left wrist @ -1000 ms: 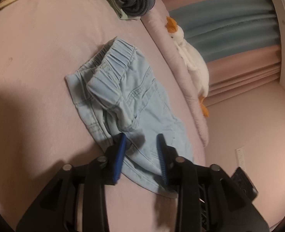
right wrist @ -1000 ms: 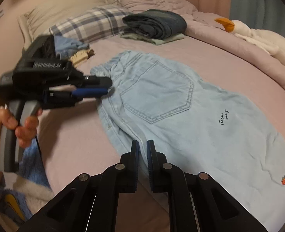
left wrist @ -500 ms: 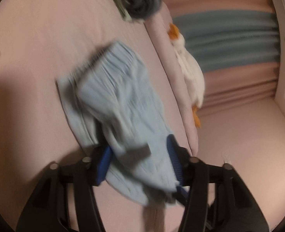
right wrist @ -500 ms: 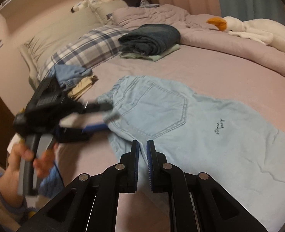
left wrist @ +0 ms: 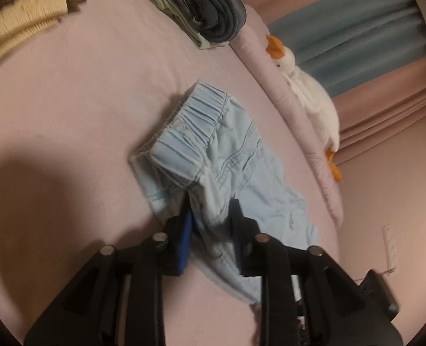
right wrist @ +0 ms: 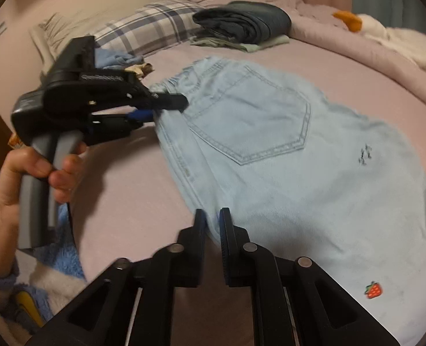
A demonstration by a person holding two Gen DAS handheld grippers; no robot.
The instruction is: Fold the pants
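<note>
2 grippers pinch one long side edge of the pants (right wrist: 270, 150): left gripper (right wrist: 166, 108) at the waistband, right gripper (right wrist: 212, 225) lower, fingers nearly closed.

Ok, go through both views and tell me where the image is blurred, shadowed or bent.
Left wrist view: a broad dark shadow covers the pink bed sheet lower left; the light blue denim pants smear near the left hand-held gripper; fisheye curves the bed edge. Right wrist view: even, dim warm light; the pants' far edge and small lettering are motion-blurred, the strawberry patch is sharper.
</note>
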